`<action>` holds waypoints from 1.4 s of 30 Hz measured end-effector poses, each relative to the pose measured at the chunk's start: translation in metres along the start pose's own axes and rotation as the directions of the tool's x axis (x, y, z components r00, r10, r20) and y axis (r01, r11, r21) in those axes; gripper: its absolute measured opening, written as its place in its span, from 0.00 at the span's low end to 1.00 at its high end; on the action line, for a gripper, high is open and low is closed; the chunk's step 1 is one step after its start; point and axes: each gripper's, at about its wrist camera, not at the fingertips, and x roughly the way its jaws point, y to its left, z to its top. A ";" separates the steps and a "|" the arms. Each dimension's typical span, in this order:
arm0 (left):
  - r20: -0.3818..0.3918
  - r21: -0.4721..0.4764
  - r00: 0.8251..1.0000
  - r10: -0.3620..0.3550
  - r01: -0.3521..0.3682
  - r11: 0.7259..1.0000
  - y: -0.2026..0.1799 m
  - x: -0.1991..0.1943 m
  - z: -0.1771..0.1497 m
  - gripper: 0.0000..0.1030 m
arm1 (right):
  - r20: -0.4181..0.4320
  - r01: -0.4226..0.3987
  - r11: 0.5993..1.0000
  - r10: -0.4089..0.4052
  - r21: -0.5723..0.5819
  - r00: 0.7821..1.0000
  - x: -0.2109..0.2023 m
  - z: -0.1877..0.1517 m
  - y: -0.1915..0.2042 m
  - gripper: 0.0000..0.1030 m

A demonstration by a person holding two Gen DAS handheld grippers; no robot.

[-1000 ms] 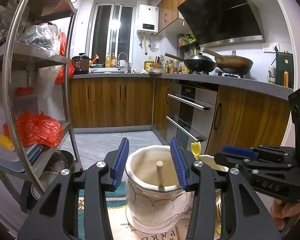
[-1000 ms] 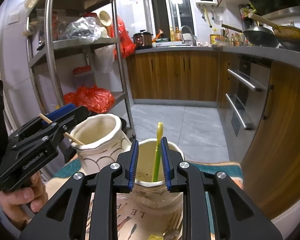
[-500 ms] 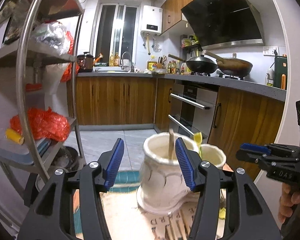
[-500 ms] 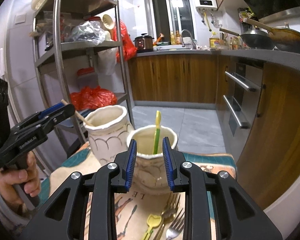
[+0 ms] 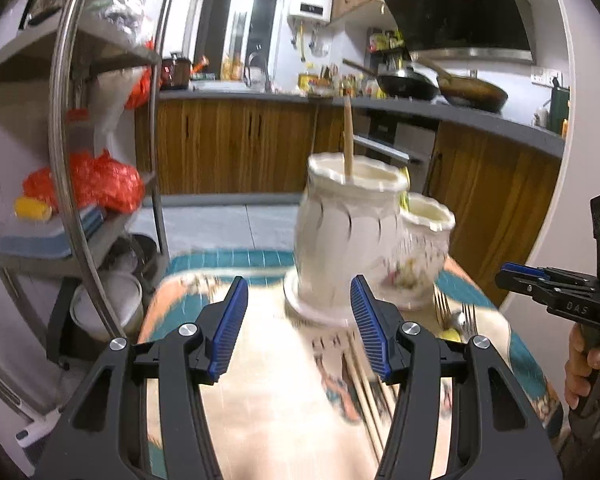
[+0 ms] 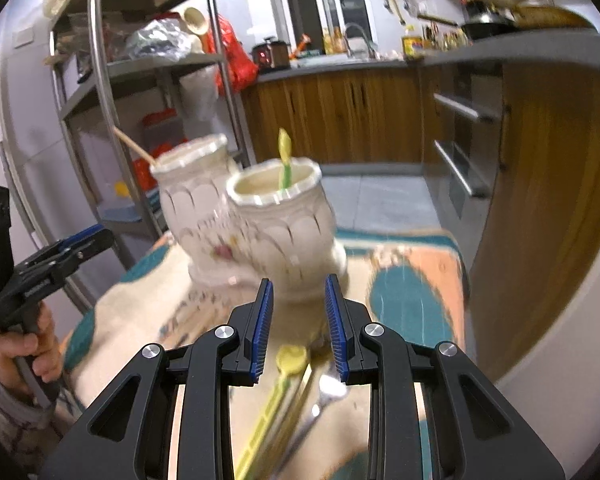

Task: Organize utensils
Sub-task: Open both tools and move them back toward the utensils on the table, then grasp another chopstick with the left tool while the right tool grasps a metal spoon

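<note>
Both claws have pulled back and dropped away from the jars since a second ago; then each hung right over a jar mouth, now both jars stand clear ahead of the fingertips.

I take the tall jar (image 5: pixel 346 236) as my landmark. It stands on the patterned cloth (image 5: pixel 260 380) that covers the tabletop, with one wooden chopstick (image 5: pixel 347 136) upright in it. The shorter jar (image 5: pixel 424 256) is just beside it on the right, touching or nearly so, and a green-yellow spoon (image 6: pixel 285 160) pokes out of its mouth. One sort per jar, so the sorting looks begun.

My left claw (image 5: pixel 298 320) is spread, nothing between its blue pads, short of the tall jar's base. More chopsticks (image 5: pixel 366 392) lie on the cloth in front of the tall jar, under my right-hand finger. I judge these are the next pick for this hand, which explains the low, open approach.

My right claw (image 6: pixel 298 326) stands a little apart, narrower than the left, and empty. Below it, in front of the shorter jar, lie a yellow spoon (image 6: pixel 290 360) and a metal spoon (image 6: pixel 326 390); forks (image 5: pixel 456 312) rest on the cloth to the right of that jar. The narrow gap suits a thin handle.

Motion blur smears both views, so I cannot count the loose pieces.
</note>
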 end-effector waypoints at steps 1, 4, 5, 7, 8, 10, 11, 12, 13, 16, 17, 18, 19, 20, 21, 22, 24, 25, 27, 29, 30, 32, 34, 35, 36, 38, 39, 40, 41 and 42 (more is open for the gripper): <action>-0.026 0.005 1.000 -0.009 0.009 1.000 -0.001 0.002 -0.006 0.52 | -0.018 0.001 1.000 -0.001 0.007 1.000 0.001 -0.006 -0.003 0.28; -0.086 0.020 0.996 -0.024 0.026 0.999 -0.005 0.008 -0.019 0.52 | -0.074 0.004 1.000 -0.002 0.028 0.997 0.005 -0.021 -0.009 0.28; -0.109 0.023 0.993 -0.033 0.036 0.999 -0.007 0.010 -0.024 0.52 | -0.090 0.004 0.999 -0.001 0.032 0.996 0.006 -0.025 -0.010 0.28; -0.159 0.032 0.986 -0.054 0.059 0.998 -0.011 0.016 -0.032 0.51 | -0.122 -0.012 0.999 0.017 0.042 0.992 0.009 -0.034 -0.012 0.28; -0.178 0.038 0.982 -0.060 0.068 0.997 -0.014 0.018 -0.036 0.51 | -0.130 -0.021 0.999 0.026 0.042 0.991 0.009 -0.036 -0.011 0.28; -0.214 0.055 0.974 -0.074 0.087 0.995 -0.020 0.022 -0.042 0.50 | -0.146 -0.041 0.998 0.047 0.041 0.988 0.011 -0.039 -0.007 0.28; -0.230 0.064 0.970 -0.080 0.097 0.993 -0.023 0.024 -0.045 0.50 | -0.153 -0.047 0.998 0.053 0.040 0.987 0.013 -0.041 -0.005 0.28; -0.240 0.071 0.967 -0.083 0.102 0.992 -0.026 0.025 -0.047 0.49 | -0.160 -0.051 0.998 0.056 0.037 0.985 0.014 -0.041 -0.005 0.28; -0.254 0.082 0.963 -0.086 0.110 0.991 -0.029 0.027 -0.049 0.44 | -0.168 -0.054 0.998 0.058 0.033 0.984 0.016 -0.042 -0.003 0.28; -0.284 0.101 0.955 -0.086 0.119 0.988 -0.035 0.031 -0.054 0.39 | -0.184 -0.058 0.998 0.061 0.021 0.981 0.020 -0.044 0.001 0.27; -0.292 0.107 0.953 -0.082 0.118 0.987 -0.036 0.032 -0.056 0.38 | -0.186 -0.058 0.998 0.060 0.017 0.981 0.020 -0.045 0.003 0.27; -0.297 0.110 0.952 -0.081 0.118 0.987 -0.037 0.033 -0.056 0.37 | -0.187 -0.058 0.998 0.060 0.015 0.981 0.020 -0.043 0.003 0.27; -0.302 0.113 0.950 -0.078 0.117 0.987 -0.037 0.034 -0.056 0.37 | -0.189 -0.057 0.998 0.059 0.013 0.980 0.021 -0.043 0.004 0.27; -0.308 0.117 0.948 -0.075 0.116 0.986 -0.037 0.035 -0.057 0.36 | -0.191 -0.054 0.998 0.055 0.011 0.980 0.021 -0.043 0.004 0.27; -0.313 0.120 0.947 -0.073 0.116 0.986 -0.038 0.036 -0.059 0.35 | -0.194 -0.052 0.999 0.053 0.011 0.980 0.022 -0.043 0.003 0.27; -0.321 0.124 0.944 -0.070 0.115 0.986 -0.038 0.038 -0.060 0.34 | -0.196 -0.049 0.999 0.050 0.009 0.979 0.023 -0.043 0.003 0.27; -0.327 0.131 0.943 -0.063 0.111 0.985 -0.039 0.039 -0.062 0.33 | -0.202 -0.044 0.999 0.044 0.003 0.978 0.025 -0.043 0.004 0.26; -0.328 0.132 0.943 -0.063 0.112 0.985 -0.038 0.039 -0.061 0.33 | -0.202 -0.042 0.999 0.041 0.000 0.979 0.026 -0.042 0.004 0.26; -0.331 0.137 0.942 -0.059 0.109 0.985 -0.039 0.040 -0.062 0.33 | -0.201 -0.036 0.999 0.036 0.001 0.979 0.028 -0.041 0.005 0.25; -0.335 0.143 0.941 -0.049 0.103 0.984 -0.039 0.042 -0.063 0.33 | -0.202 -0.023 1.000 0.022 -0.003 0.979 0.031 -0.038 0.005 0.24; -0.334 0.147 0.941 -0.044 0.099 0.984 -0.039 0.042 -0.063 0.33 | -0.204 -0.014 1.000 0.012 -0.009 0.979 0.034 -0.036 0.005 0.24; -0.335 0.154 0.942 -0.036 0.093 0.984 -0.040 0.042 -0.064 0.33 | -0.214 0.016 0.999 -0.022 -0.031 0.977 0.040 -0.032 0.006 0.23; -0.336 0.158 0.941 -0.030 0.088 0.984 -0.041 0.043 -0.063 0.31 | -0.227 0.025 0.999 -0.034 -0.041 0.973 0.046 -0.029 0.005 0.23; -0.337 0.159 0.941 -0.026 0.084 0.984 -0.041 0.043 -0.063 0.29 | -0.232 0.030 0.998 -0.041 -0.048 0.972 0.048 -0.027 0.006 0.23; -0.337 0.160 0.941 -0.022 0.081 0.984 -0.040 0.043 -0.063 0.28 | -0.236 0.034 0.998 -0.046 -0.053 0.971 0.049 -0.026 0.006 0.23; -0.339 0.157 0.940 -0.019 0.077 0.985 -0.038 0.043 -0.062 0.24 | -0.246 0.042 0.997 -0.058 -0.072 0.968 0.053 -0.024 0.008 0.20; -0.340 0.155 0.940 -0.018 0.075 0.985 -0.036 0.043 -0.062 0.23 | -0.250 0.047 0.996 -0.066 -0.081 0.966 0.055 -0.023 0.010 0.19; -0.341 0.153 0.940 -0.018 0.075 0.985 -0.034 0.043 -0.061 0.22 | -0.252 0.052 0.995 -0.073 -0.089 0.965 0.056 -0.021 0.011 0.18; -0.342 0.151 0.939 -0.020 0.076 0.986 -0.032 0.043 -0.061 0.20 | -0.254 0.054 0.994 -0.076 -0.093 0.964 0.056 -0.019 0.011 0.14; -0.343 0.149 0.939 -0.021 0.077 0.986 -0.031 0.043 -0.061 0.20 | -0.255 0.058 0.994 -0.080 -0.096 0.964 0.056 -0.019 0.011 0.10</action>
